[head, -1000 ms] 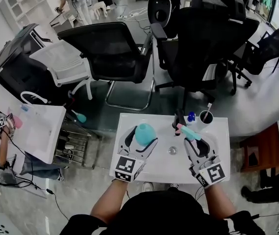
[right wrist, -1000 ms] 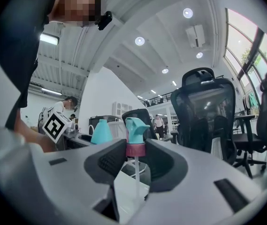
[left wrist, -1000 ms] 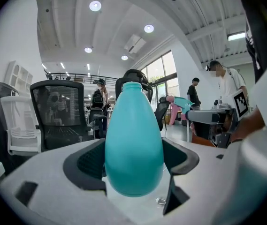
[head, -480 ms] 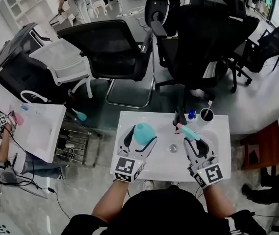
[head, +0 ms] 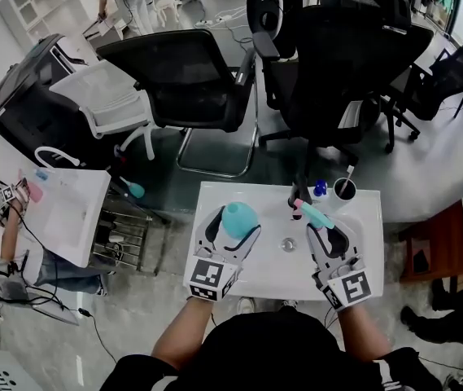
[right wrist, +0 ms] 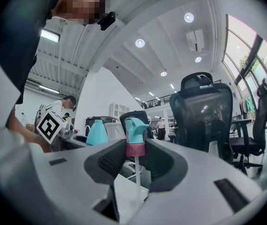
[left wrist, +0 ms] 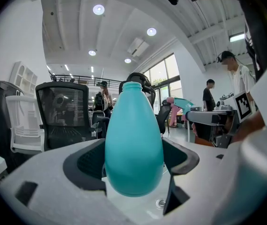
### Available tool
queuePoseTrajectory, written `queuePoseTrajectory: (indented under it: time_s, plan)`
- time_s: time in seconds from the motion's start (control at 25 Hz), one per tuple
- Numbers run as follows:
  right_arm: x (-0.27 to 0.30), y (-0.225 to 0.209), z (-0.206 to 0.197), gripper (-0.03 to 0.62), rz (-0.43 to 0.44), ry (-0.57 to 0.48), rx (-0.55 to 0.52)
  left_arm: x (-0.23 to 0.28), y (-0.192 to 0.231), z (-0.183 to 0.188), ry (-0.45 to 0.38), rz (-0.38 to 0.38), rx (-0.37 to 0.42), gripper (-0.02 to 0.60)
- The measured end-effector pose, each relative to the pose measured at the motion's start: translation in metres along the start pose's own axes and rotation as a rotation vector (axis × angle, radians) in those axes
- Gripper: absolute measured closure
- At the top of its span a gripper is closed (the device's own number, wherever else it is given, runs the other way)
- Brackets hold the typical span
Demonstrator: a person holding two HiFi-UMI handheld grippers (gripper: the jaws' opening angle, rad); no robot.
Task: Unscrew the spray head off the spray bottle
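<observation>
Left gripper [head: 233, 227] is clamped on the teal spray bottle [left wrist: 134, 144], upright at the white table [head: 272, 277]. Right gripper [head: 325, 228] pinches the detached spray head [right wrist: 135, 134] by its pink collar, dip tube hanging free, clear of the bottle.

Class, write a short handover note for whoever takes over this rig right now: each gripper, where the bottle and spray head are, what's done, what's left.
Left gripper: shut on the teal bottle, upright over the white table.
Right gripper: shut on the spray head at its pink collar, dip tube hanging free.
Done: the head is off and clear of the bottle; the bottle neck is bare.
Left: probably only setting both parts down.
</observation>
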State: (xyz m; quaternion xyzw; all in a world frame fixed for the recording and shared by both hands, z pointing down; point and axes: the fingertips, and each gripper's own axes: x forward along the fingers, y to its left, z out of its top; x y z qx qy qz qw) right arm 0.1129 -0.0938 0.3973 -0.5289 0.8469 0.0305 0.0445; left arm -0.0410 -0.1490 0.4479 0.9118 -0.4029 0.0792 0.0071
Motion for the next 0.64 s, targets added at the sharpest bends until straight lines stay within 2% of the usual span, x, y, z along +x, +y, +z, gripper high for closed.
queuePoseTrajectory:
  time_s: [0.64]
  plan:
    - [0.0027, -0.0009, 0.0013, 0.459, 0.017, -0.002, -0.005, 0.0012, -0.0057, -0.0025, 0.009, -0.021, 0.004, 0.196]
